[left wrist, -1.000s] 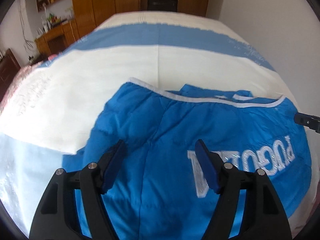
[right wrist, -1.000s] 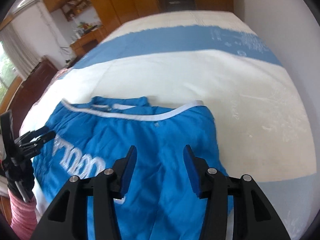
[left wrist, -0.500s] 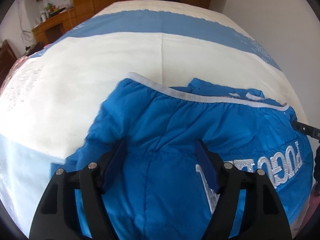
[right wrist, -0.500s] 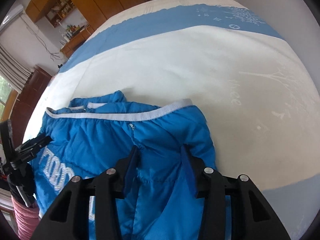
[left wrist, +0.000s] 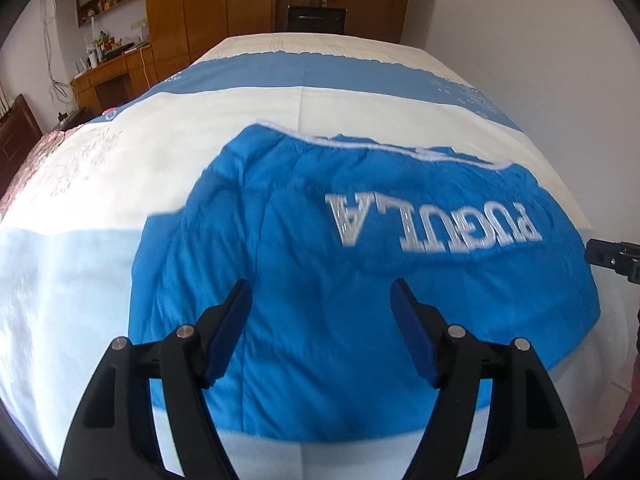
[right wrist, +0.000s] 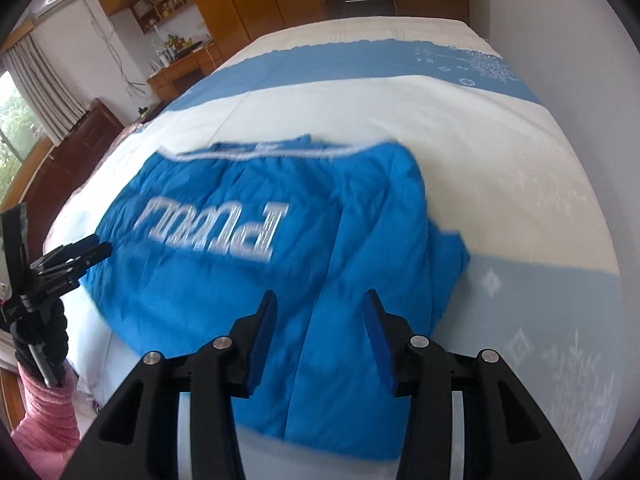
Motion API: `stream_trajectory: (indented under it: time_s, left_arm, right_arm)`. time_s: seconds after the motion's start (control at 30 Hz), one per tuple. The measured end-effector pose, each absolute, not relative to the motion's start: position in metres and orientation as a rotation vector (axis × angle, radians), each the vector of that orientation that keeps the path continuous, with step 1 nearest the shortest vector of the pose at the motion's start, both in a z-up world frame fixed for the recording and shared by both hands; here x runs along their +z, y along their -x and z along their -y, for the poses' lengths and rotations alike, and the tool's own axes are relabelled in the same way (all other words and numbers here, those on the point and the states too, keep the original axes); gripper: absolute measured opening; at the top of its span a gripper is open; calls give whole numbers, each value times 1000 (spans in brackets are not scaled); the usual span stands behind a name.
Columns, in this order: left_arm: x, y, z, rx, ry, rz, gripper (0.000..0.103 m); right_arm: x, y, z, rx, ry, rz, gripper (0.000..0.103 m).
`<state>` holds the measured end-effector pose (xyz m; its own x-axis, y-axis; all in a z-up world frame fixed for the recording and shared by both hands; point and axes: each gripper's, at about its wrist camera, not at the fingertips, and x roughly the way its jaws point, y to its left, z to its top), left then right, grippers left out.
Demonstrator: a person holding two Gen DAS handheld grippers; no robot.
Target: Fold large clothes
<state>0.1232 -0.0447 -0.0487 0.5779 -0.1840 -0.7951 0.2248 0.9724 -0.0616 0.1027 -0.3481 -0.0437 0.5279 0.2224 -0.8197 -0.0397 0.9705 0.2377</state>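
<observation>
A bright blue padded jacket (left wrist: 320, 264) with white lettering and a white hem band lies folded flat on the bed; it also shows in the right wrist view (right wrist: 280, 240). My left gripper (left wrist: 320, 296) is open and empty, held above the jacket's near edge. My right gripper (right wrist: 318, 304) is open and empty, above the jacket's near right part. The other gripper's tip shows at the right edge of the left wrist view (left wrist: 612, 258) and at the left of the right wrist view (right wrist: 68, 260).
The bed (left wrist: 120, 168) has a white and blue striped cover. A white wall (left wrist: 540, 40) runs along its right side. Wooden wardrobes (left wrist: 208, 4) and a desk (left wrist: 108, 76) stand beyond the far end. A dark wooden cabinet (right wrist: 68, 160) stands left of the bed.
Both grippers have drawn back and up from the jacket, which now lies further ahead with its whole lettering in view. Both stay open and empty.
</observation>
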Motion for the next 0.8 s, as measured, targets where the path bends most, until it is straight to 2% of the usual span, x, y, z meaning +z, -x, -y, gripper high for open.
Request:
stream_trajectory:
  time_s: [0.23, 0.57, 0.8]
  left_arm:
    - [-57, -103, 54, -234, -92, -885, 71]
    - [-93, -113, 60, -229, -81, -943, 74]
    - [-65, -107, 76, -322, 0, -928, 72]
  right_arm:
    - [-60, -77, 342, 164, -199, -1012, 45]
    - [-95, -82, 340, 150, -217, -1051, 45]
    - [-75, -73, 352, 147, -247, -1017, 45]
